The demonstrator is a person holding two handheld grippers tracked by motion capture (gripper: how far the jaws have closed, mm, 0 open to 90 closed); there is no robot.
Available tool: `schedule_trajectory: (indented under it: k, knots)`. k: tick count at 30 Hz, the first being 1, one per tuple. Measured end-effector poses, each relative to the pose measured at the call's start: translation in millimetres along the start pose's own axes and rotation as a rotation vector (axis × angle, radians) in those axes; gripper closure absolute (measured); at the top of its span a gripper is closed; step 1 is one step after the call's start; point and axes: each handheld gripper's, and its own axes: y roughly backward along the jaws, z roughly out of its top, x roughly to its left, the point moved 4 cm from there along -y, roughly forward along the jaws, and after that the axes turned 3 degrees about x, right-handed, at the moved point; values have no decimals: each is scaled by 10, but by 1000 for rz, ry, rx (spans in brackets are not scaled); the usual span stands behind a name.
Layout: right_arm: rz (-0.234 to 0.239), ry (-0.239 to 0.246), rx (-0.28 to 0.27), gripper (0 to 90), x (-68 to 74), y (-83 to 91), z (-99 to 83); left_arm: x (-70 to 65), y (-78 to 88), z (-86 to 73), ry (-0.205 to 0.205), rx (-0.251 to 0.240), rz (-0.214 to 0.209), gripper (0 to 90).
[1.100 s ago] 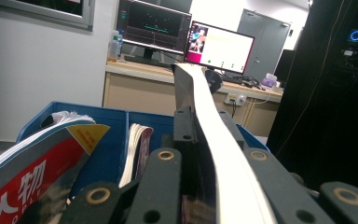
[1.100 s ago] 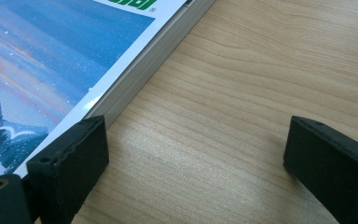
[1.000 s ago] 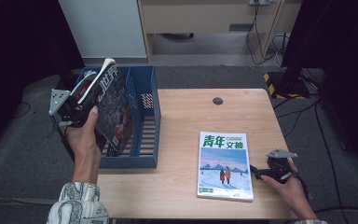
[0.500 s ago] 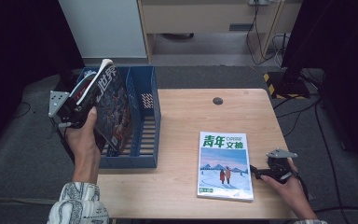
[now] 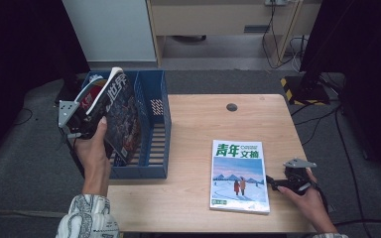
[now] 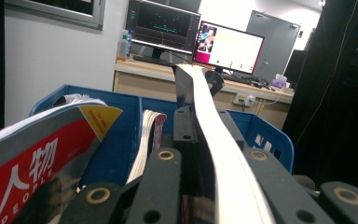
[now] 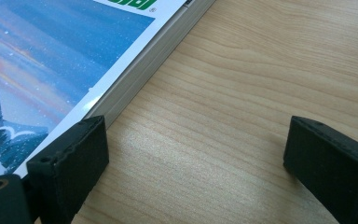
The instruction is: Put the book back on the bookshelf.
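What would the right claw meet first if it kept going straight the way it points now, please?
Probably the blue-covered magazine: the right claw points left across the table, its open jaws standing right at the magazine's edge. In the right gripper view one jaw already overlaps that edge; actual contact is unclear.

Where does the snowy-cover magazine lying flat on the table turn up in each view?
High view: the snowy-cover magazine lies lower right of centre on the table, just left of the right claw.
Right gripper view: the snowy-cover magazine takes the upper left corner.
Left gripper view: faces the blue rack.
Shared landmark: the wooden table.
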Motion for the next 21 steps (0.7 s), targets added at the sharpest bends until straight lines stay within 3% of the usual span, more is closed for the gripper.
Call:
schedule_trajectory:
  k: [10, 21]
  knots:
    - [0, 0, 0, 68, 0, 0, 0, -10, -35, -146, 1, 5, -19, 822]
    - [-1, 0, 0, 68, 0, 0, 0, 43, -32, -274, 10, 21, -6, 822]
